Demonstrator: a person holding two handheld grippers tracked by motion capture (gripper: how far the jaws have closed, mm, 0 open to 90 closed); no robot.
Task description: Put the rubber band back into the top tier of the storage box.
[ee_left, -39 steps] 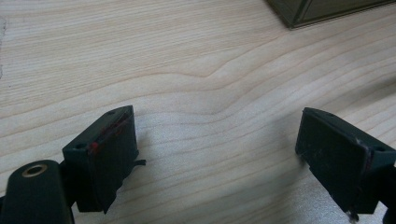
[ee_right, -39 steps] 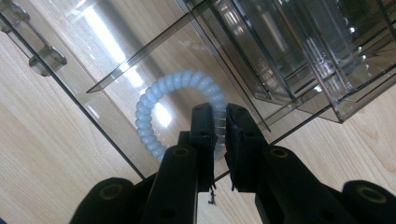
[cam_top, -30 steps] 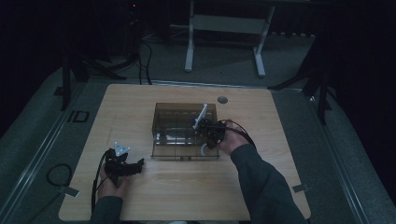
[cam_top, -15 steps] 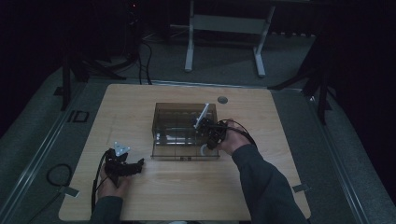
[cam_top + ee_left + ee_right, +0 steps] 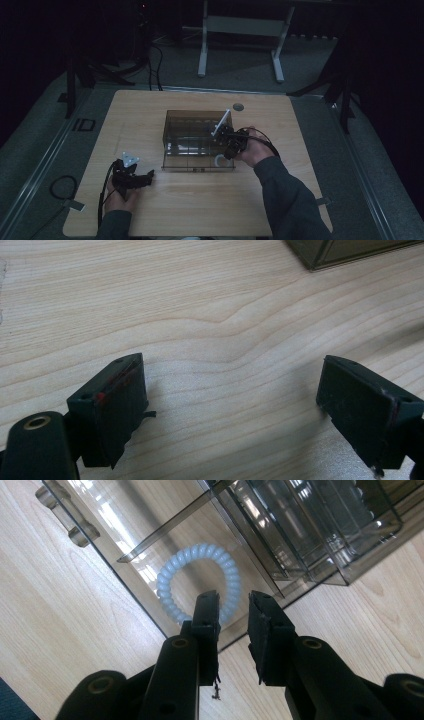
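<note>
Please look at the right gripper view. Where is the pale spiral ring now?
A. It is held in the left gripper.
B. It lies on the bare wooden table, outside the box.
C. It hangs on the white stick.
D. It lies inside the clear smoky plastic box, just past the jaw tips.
D: the spiral ring lies on the floor of the clear box, beyond the slightly parted jaws of the right gripper.

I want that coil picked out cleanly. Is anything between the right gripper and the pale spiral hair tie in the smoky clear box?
Nothing visible blocks it. The right gripper, jaws slightly apart, hangs above the pale spiral hair tie lying in the smoky clear plastic box's open compartment.
</note>
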